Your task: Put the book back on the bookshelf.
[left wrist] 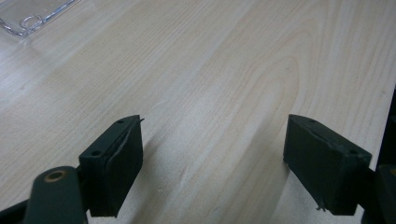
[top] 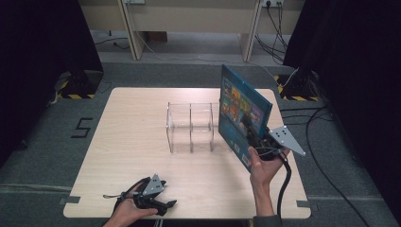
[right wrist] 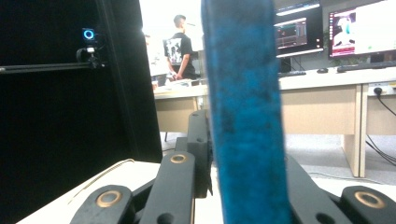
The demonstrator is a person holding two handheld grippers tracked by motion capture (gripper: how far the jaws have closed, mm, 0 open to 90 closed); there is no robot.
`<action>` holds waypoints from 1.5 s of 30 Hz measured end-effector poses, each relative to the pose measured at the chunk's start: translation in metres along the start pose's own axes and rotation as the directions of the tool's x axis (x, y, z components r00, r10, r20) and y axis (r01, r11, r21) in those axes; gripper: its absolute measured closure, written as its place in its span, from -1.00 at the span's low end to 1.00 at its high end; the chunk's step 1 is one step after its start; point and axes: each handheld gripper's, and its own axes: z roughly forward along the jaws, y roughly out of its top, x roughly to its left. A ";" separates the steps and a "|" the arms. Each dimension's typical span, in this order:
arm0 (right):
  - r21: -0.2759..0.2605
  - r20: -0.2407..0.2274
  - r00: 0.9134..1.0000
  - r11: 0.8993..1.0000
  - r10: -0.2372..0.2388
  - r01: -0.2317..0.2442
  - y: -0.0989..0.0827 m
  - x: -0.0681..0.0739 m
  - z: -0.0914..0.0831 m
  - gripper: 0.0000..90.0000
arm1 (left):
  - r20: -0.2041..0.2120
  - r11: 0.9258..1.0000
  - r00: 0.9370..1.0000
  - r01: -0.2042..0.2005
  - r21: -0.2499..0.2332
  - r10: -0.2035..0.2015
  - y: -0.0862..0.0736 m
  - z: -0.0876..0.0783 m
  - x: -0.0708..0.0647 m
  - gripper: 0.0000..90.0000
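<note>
My right gripper (top: 251, 132) is shut on a flat blue box (top: 241, 113) with colourful pictures on its face, held upright and tilted above the table's right side, just right of a clear plastic rack (top: 190, 126). In the right gripper view the blue box (right wrist: 243, 112) stands edge-on between the jaws of that gripper (right wrist: 243, 154). My left gripper (top: 163, 204) rests low at the table's front left edge, open. In the left gripper view its pads (left wrist: 116, 163) stand wide apart over bare wood, with a corner of the clear rack (left wrist: 28, 16) at the top left.
The light wooden table (top: 132, 156) stands on grey carpet. Black curtains flank both sides. Desk legs and cables (top: 279, 28) lie beyond the far edge. In the right gripper view, desks with monitors (right wrist: 355, 28) and a standing person (right wrist: 180, 46) are in the background.
</note>
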 end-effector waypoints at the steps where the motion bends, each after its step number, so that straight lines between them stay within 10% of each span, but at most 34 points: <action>1: 0.001 0.002 1.000 1.000 -0.004 0.004 0.000 0.000 0.002 0.79 | 0.001 1.000 1.000 0.000 -0.002 0.000 0.000 0.000 0.000 -0.56; 29: -0.025 0.076 0.996 0.999 -0.045 0.047 -0.028 0.004 0.059 0.77 | 0.019 1.000 1.000 -0.012 0.000 0.012 -0.001 0.001 -0.003 -0.56; 45: 0.038 0.095 0.993 0.997 -0.068 0.065 -0.037 0.012 0.030 0.76 | 0.026 1.000 0.999 -0.027 0.003 0.027 0.000 0.002 -0.007 -0.56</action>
